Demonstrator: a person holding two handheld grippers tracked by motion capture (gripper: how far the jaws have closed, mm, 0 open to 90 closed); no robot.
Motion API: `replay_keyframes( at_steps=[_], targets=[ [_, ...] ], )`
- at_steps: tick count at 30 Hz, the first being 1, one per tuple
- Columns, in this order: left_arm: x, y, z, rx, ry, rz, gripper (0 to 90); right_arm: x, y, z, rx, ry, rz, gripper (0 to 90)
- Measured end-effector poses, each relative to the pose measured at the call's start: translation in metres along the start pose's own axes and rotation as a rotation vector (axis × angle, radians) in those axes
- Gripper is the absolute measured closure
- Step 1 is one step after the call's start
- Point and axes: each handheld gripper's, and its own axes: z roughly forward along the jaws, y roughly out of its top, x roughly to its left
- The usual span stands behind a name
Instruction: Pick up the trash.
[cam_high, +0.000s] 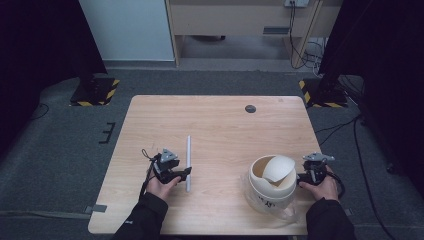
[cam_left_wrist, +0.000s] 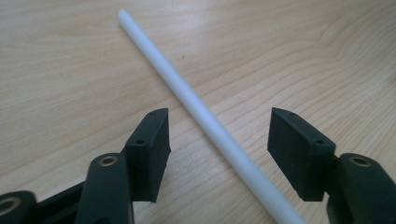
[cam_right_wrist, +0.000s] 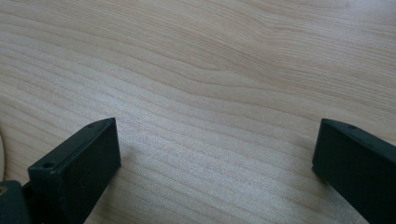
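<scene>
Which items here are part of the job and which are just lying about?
In the job:
- white rod, lying flat between the open jaws of the left gripper, not yet pinched
- left gripper

Lying about:
- white bin with a tilted swing lid, beside the right gripper
- right gripper, open, over bare table
- dark round disc at the far side

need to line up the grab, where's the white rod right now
In the high view the white rod lies flat on the table, left of centre, right beside the left gripper; in the left gripper view it runs between the open jaws, untouched.
</scene>
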Motion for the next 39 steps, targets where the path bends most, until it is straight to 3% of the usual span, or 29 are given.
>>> replay_keyframes(
  at_steps=[11,12,20,23,27,30,39],
  targets=[
    [-0.001,-0.006,0.01,0.047,-0.007,-0.027,53.6,0.0,0.0,0.0,-0.006,-0.001,0.0,2.2],
    [-0.001,-0.007,0.011,0.068,0.003,-0.021,57.5,0.0,0.0,0.0,-0.007,-0.003,0.003,2.5],
    [0.003,-0.008,0.01,0.071,0.011,-0.031,73.2,-0.001,0.0,-0.001,-0.011,-0.005,0.0,5.0],
    [0.004,-0.009,0.009,0.078,0.012,-0.026,78.8,-0.003,-0.001,-0.003,-0.023,-0.006,0.005,11.0],
    [0.003,-0.008,0.008,0.083,0.008,-0.021,79.1,-0.004,-0.001,-0.004,-0.024,-0.009,0.009,16.2],
    [0.002,-0.005,0.004,0.053,0.0,-0.005,79.1,-0.005,0.001,-0.006,-0.015,-0.01,0.01,22.4],
    [-0.003,0.009,-0.018,-0.057,-0.027,-0.007,79.2,-0.006,0.007,-0.012,-0.066,-0.024,0.033,23.5]
  ],
)
